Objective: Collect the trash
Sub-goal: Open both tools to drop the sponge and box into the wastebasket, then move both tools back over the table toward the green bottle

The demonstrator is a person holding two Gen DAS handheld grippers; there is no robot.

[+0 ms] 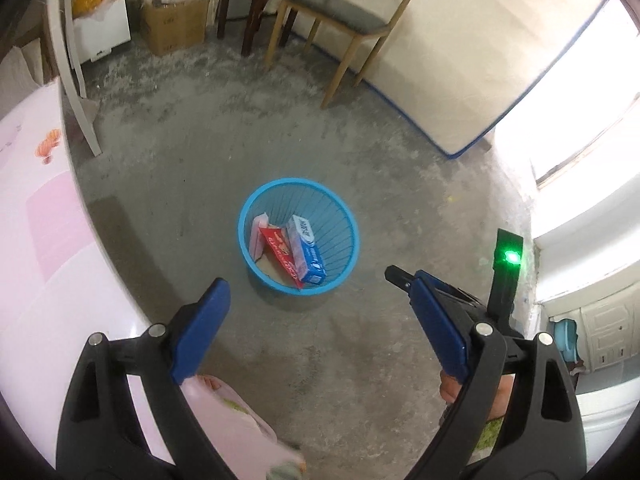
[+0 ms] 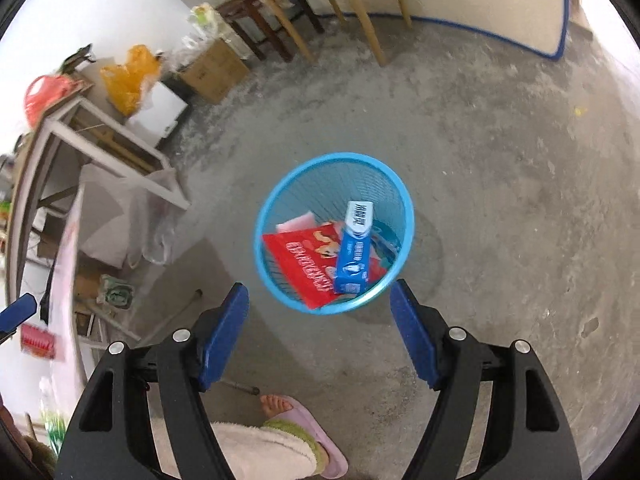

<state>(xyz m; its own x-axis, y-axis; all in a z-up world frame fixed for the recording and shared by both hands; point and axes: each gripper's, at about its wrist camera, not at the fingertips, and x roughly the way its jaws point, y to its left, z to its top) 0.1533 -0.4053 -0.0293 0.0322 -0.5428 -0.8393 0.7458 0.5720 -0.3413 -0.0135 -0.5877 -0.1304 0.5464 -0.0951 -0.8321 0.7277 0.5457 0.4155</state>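
Both my left hand-held gripper and right hand-held gripper hung apart, empty, above the blue bin; those light, stiff cartons wanted gripping across their flat sides.

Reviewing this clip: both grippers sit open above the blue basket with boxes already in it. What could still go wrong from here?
1. The blue box and red box lean against the blue basket's wall near the rim; another drop might tip one out or topple the light basket.
2. The slippered foot stands close below the right gripper; moving on could kick the basket.
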